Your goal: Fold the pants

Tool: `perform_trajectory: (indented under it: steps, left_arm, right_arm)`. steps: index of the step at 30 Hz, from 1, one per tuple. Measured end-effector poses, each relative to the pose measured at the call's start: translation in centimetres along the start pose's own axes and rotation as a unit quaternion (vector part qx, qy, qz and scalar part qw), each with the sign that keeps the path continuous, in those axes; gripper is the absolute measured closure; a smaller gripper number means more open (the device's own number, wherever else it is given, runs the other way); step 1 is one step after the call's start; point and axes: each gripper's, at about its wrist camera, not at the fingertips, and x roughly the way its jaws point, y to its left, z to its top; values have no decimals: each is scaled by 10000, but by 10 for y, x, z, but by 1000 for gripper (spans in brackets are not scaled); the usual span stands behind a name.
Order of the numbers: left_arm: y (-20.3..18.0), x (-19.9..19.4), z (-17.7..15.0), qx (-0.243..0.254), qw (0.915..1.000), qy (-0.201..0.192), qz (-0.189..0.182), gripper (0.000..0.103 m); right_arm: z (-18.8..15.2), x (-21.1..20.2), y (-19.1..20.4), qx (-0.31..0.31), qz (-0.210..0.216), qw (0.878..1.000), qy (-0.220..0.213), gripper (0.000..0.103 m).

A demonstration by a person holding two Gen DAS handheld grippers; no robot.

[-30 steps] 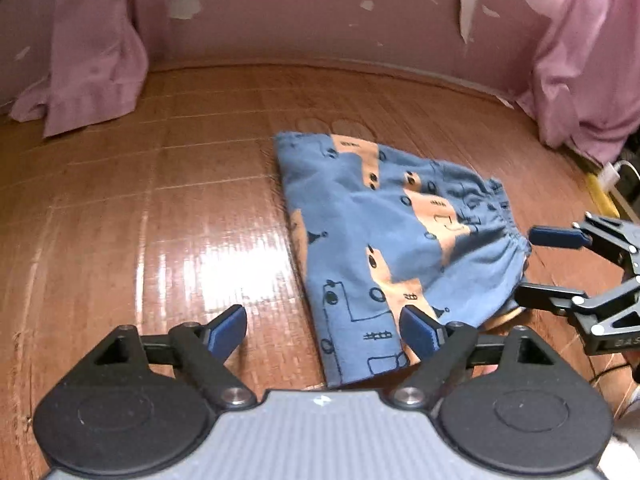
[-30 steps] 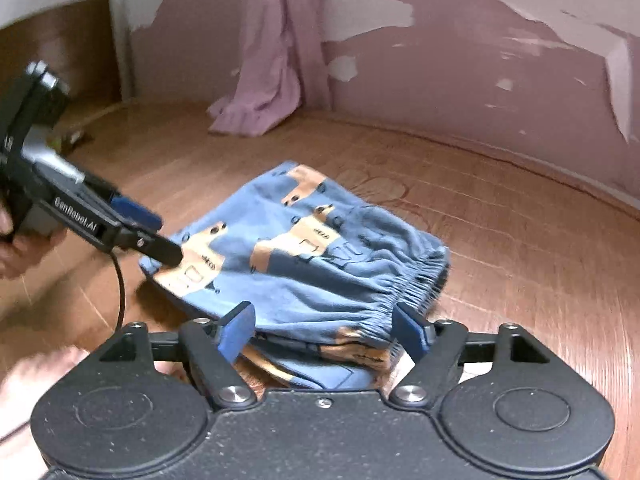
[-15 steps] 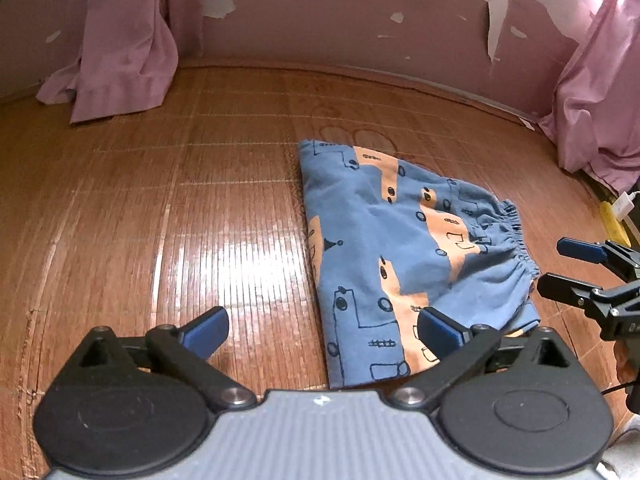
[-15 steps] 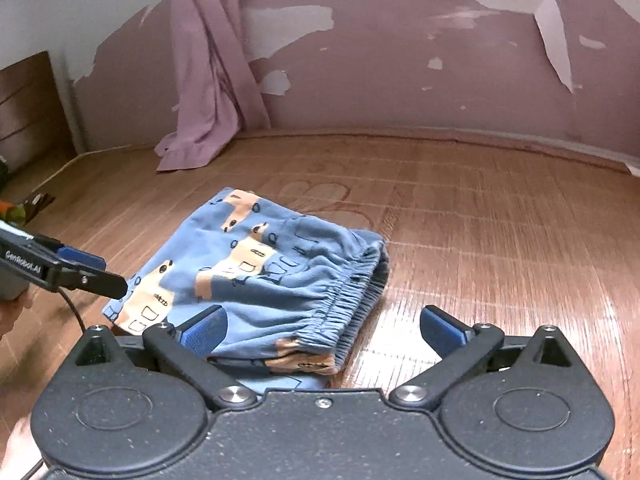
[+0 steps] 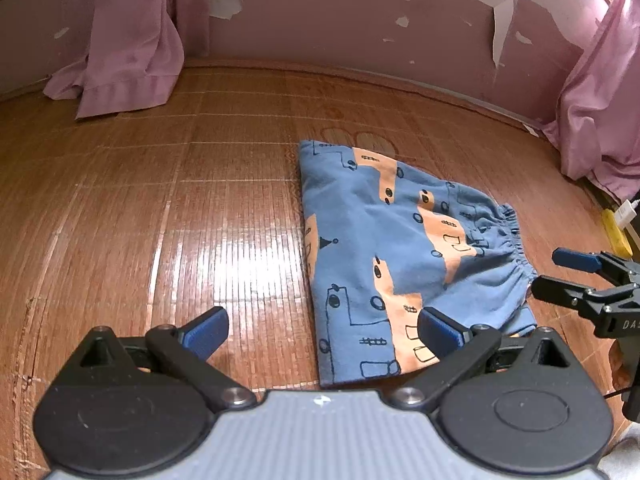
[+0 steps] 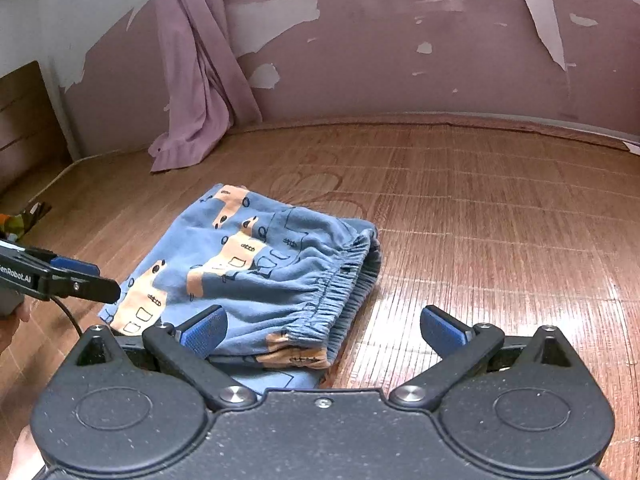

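Observation:
Blue pants (image 5: pixel 400 256) with orange and black prints lie folded into a compact rectangle on the bamboo mat, the gathered waistband (image 6: pixel 340 284) on the right side. My left gripper (image 5: pixel 322 330) hovers open above the near hem edge, touching nothing. In the right wrist view my right gripper (image 6: pixel 322 328) stands open just over the waistband corner, holding nothing. Each gripper shows in the other's view: the right one (image 5: pixel 560 276) beside the waistband, the left one (image 6: pixel 84 280) at the hem side.
A brown bamboo mat (image 5: pixel 180 200) covers the floor up to a peeling pink wall (image 6: pixel 400 40). Pink curtains (image 5: pixel 128 48) hang at the far left and far right (image 5: pixel 600 100). A yellow object with a white plug (image 5: pixel 618 224) lies at the right edge.
Both grippers have drawn back and risen away from the folded pants, staying open. The pants lie still on the mat.

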Motion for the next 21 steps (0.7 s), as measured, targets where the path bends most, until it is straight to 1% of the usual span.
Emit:
perform_trajectory:
  steps: [5, 9, 13, 16, 19, 21]
  left_arm:
    - [-2, -1, -3, -52, 10000, -24, -26, 0]
    - [0, -1, -4, -166, 9998, -56, -139, 0]
    - [6, 2, -4, -275, 9990, -43, -347, 0]
    - [10, 3, -4, -388, 9978, -44, -530, 0]
    - [13, 3, -5, -508, 9960, -42, -732, 0]
    - [15, 5, -7, -576, 9947, -64, -855, 0]
  right_arm:
    - [-2, 2, 0, -21, 25, 10000, 19, 1]
    - [3, 3, -3, -205, 221, 9995, -47, 1]
    - [19, 12, -13, -469, 784, 9956, -193, 1]
    - [37, 28, -24, -644, 1294, 9892, -251, 1]
    - [52, 51, -39, -562, 1745, 9829, -162, 1]
    - [59, 67, -49, -422, 1911, 9806, -53, 1]
